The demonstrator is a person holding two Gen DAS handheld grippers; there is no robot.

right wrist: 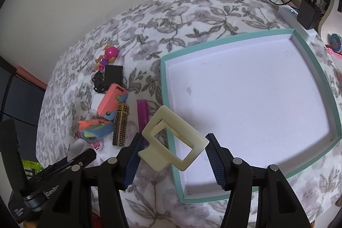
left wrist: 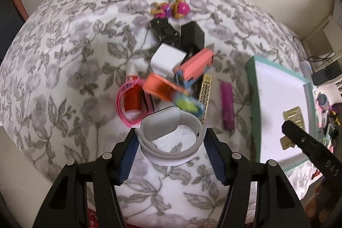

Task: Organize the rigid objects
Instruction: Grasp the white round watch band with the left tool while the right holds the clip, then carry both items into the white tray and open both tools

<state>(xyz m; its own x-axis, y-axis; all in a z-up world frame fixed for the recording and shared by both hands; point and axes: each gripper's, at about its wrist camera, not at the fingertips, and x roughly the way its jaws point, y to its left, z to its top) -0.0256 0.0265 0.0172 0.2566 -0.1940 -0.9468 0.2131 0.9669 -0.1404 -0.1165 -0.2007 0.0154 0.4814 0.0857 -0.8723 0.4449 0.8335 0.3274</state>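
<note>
Left gripper (left wrist: 171, 153) clamps grey watch band (left wrist: 168, 136), lifted near the pile; right gripper (right wrist: 173, 155) holds cream hair clip (right wrist: 173, 142) over teal-rimmed tray's (right wrist: 303, 52) near corner. Step: loading tray, which looks bare. Next: lower, release clip inside. Pink case (right wrist: 112, 97) lettering unreadable.

**Obscured and indistinct items**

Left wrist view: motion blur smears the orange and blue toys (left wrist: 171, 89) at the pile's centre; their outlines cannot be separated. The patterned case (left wrist: 205, 89) is partly hidden behind them. The cream clip (left wrist: 294, 119) is partly covered by the other tool's black finger.

Right wrist view: the pink band (right wrist: 97, 145) shows only a sliver. Print on the coral box (right wrist: 111, 99) is unreadable.
</note>
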